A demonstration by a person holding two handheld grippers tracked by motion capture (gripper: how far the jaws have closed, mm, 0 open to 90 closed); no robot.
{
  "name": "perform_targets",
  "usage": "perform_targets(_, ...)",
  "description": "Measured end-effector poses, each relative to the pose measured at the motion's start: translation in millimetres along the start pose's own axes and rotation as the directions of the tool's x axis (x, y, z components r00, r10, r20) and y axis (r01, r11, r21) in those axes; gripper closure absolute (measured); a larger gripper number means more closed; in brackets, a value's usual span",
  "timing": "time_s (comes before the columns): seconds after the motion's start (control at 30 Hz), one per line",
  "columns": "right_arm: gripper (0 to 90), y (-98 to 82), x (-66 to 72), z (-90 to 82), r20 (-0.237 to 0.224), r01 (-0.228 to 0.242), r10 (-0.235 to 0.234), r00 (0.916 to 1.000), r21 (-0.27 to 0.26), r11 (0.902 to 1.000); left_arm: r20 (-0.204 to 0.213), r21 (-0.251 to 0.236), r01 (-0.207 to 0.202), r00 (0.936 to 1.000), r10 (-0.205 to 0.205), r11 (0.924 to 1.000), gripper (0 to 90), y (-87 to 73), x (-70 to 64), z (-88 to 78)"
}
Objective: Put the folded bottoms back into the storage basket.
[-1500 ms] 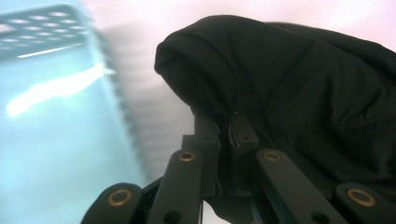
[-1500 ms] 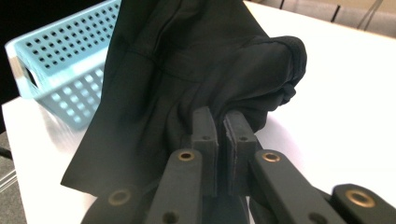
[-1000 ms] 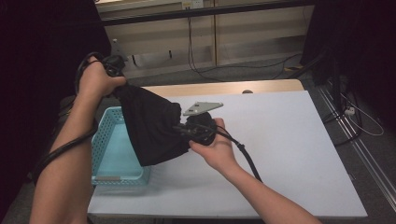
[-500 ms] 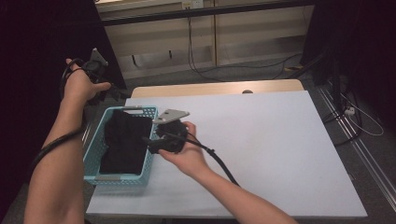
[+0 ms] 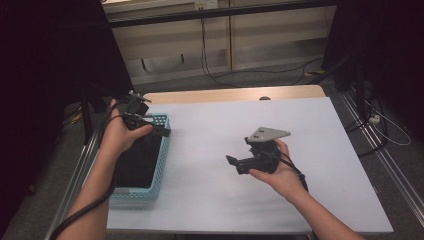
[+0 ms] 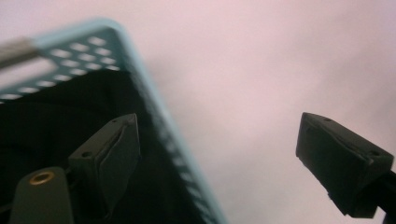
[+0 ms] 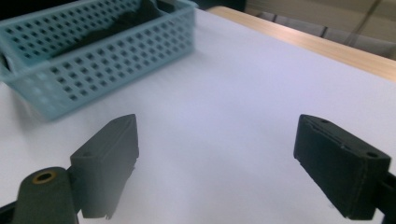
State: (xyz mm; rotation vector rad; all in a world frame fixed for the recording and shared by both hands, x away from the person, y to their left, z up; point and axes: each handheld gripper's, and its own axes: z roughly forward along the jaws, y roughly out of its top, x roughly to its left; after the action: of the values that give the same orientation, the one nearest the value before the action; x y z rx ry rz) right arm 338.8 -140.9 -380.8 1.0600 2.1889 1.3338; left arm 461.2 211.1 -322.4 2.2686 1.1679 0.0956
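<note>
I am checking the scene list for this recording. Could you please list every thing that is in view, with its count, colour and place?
Perforated plastic basket: one, light blue, at the left edge of the table.
Soft cloth item: one, black, lying inside the basket.
Table: one, white top with a wooden strip along its far edge.
Cables: several, black, on the floor behind the table.
Left gripper: one, black, jaws open with nothing between them, above the basket's far end.
Right gripper: one, black with a grey three-cornered plate, jaws open with nothing between them, above the bare table.
Forearms: two, coming in from the bottom of the high view.
</note>
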Motion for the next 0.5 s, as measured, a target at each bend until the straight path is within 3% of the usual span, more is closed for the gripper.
perform_targets(0.23,13.0,-38.9,-20.5,-23.3,0.041,-0.006,0.005,0.9991,0.021,0.9998,0.047,-0.076,-0.015,0.9987,0.018,0.997,13.3,-20.1,-24.4,22.3)
perform_targets(0.43,12.5,-65.6,-28.9,-31.7,0.058,-0.018,0.015,0.9982,0.046,0.9988,0.085,-0.114,-0.076,0.9927,0.086,0.9906,13.3,-37.3,-51.2,34.4)
perform_targets(0.5,12.4,-74.3,-32.2,-34.6,0.063,-0.032,0.029,0.9976,0.054,0.998,0.102,-0.13,-0.079,0.9904,0.093,0.9883,12.9,-43.8,-59.1,39.5)
